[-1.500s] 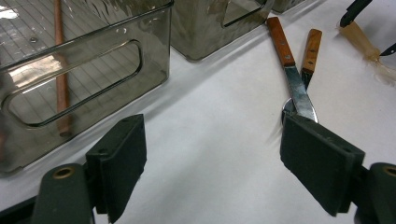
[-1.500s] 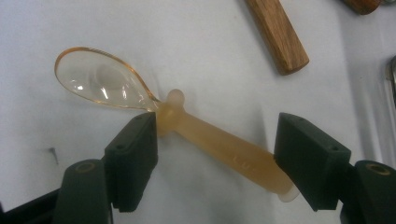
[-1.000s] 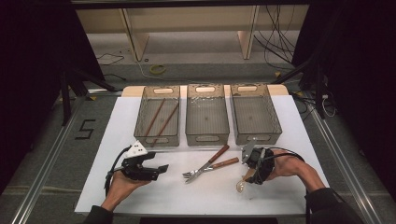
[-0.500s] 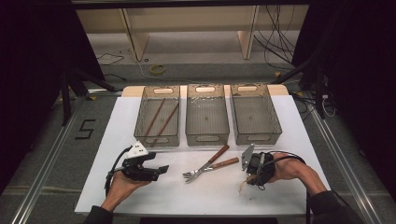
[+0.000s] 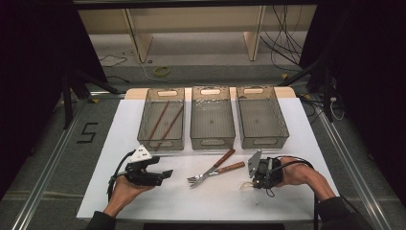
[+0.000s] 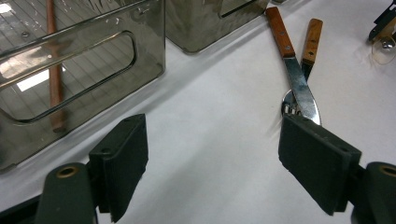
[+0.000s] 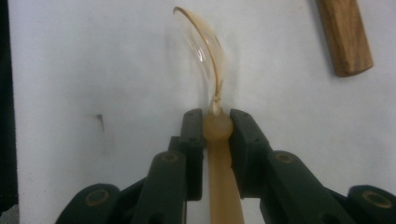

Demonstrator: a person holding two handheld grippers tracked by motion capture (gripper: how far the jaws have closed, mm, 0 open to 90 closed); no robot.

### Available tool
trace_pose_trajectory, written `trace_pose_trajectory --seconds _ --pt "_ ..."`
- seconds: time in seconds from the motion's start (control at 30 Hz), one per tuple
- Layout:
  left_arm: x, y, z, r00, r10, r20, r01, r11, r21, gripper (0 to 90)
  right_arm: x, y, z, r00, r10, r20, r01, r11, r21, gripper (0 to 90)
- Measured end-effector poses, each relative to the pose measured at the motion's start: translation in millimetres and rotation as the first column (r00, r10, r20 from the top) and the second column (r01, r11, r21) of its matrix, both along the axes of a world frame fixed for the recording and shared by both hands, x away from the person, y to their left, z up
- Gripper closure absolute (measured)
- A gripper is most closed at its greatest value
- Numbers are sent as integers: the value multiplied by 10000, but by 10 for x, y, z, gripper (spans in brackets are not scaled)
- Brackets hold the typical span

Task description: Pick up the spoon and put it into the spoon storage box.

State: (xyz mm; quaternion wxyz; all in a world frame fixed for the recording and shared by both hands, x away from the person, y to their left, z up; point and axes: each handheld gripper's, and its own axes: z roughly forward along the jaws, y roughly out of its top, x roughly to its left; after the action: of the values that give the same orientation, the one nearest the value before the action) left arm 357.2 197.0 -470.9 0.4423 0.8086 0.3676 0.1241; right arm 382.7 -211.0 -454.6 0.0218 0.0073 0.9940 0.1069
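Clear plastic spoon is clamped at its neck by the right tool, jaws just closed on it, low over the counter, likely for sorting into 1 of 3 bins. Left tool is held open, idle, near fork and knife.

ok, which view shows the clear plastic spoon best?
Right gripper view: the spoon runs up the centre, amber handle pinched between the right tongs, clear bowl on edge. High view shows a pale blur at those tongs; left gripper view catches it at the top right corner.
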Motion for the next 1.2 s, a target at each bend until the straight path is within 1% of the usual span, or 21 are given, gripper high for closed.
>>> trace_pose_trajectory --seconds 0.1,0.13,0.23,0.27,0.33,0.4,0.53,0.6,0.67,0.7,0.73,0.8,0.87,0.93,0.97,1.03,1.07,1.1,1.13,1.2 --pt "1 3 -1 10000 -17 -11 17 10000 -42 235 11 -27 28 9989 -314 337 306 9992 240 768" --pt "1 2 -2 10000 -13 -15 13 10000 -41 236 15 -38 45 9984 -428 366 415 9985 364 769" --pt "-1 4 -3 10000 11 17 -11 9999 -124 235 10 -71 114 9942 -823 697 768 9939 787 770" --pt "0 7 0 10000 11 49 -10 9999 -144 235 8 -81 139 9918 -1023 767 944 9905 1001 770" --pt "-5 8 2 10000 31 72 -30 9998 -213 235 13 -102 188 9878 -1220 969 1083 9848 1358 770" --pt "-11 7 3 9999 -5 151 9 9996 -281 232 14 -126 236 9809 -1580 1133 1373 9756 1715 770" --pt "-26 1 8 9994 -24 345 39 9989 -456 228 18 -162 318 9629 -2377 1280 2015 9482 2454 770" --pt "-33 2 15 9990 -39 450 65 9983 -581 224 14 -155 343 9556 -2650 1287 2227 9359 2728 769" --pt "-41 10 23 9989 -62 473 102 9962 -861 222 18 -148 363 9479 -2949 1204 2462 9182 3104 769" --pt "-43 16 25 9988 -59 488 106 9952 -973 222 25 -143 370 9424 -3163 1087 2674 9077 3235 769" --pt "-46 17 27 9987 -27 510 81 9943 -1068 222 34 -139 372 9378 -3317 1029 2818 8999 3327 769" --pt "-49 28 31 9984 5 564 57 9938 -1109 221 41 -137 382 9282 -3609 907 3083 8824 3554 769" --pt "-55 31 34 9985 79 550 -8 9917 -1283 221 42 -136 391 9213 -3819 729 3283 8647 3801 769" --pt "-66 34 43 9981 132 608 -50 9912 -1324 219 46 -138 397 9132 -4027 628 3485 8514 3919 769" --pt "-72 33 45 9979 168 630 -81 9906 -1369 219 55 -143 398 9085 -4142 552 3593 8418 4027 769" --pt "-82 31 48 9977 200 646 -108 9902 -1394 219 69 -154 399 8981 -4380 383 3831 8224 4206 769" --pt "-87 31 47 9975 200 674 -106 9904 -1379 219 78 -158 402 8910 -4525 365 3961 8141 4246 769" --pt "-91 32 48 9975 189 684 -94 9905 -1372 219 85 -161 406 8855 -4634 338 4056 8064 4303 769" --pt "-95 30 48 9975 191 687 -95 9904 -1380 218 89 -164 409 8844 -4657 299 4074 8016 4376 769" --pt "-102 26 47 9973 201 712 -101 9905 -1374 218 94 -168 423 8752 -4832 223 4236 7878 4473 769"
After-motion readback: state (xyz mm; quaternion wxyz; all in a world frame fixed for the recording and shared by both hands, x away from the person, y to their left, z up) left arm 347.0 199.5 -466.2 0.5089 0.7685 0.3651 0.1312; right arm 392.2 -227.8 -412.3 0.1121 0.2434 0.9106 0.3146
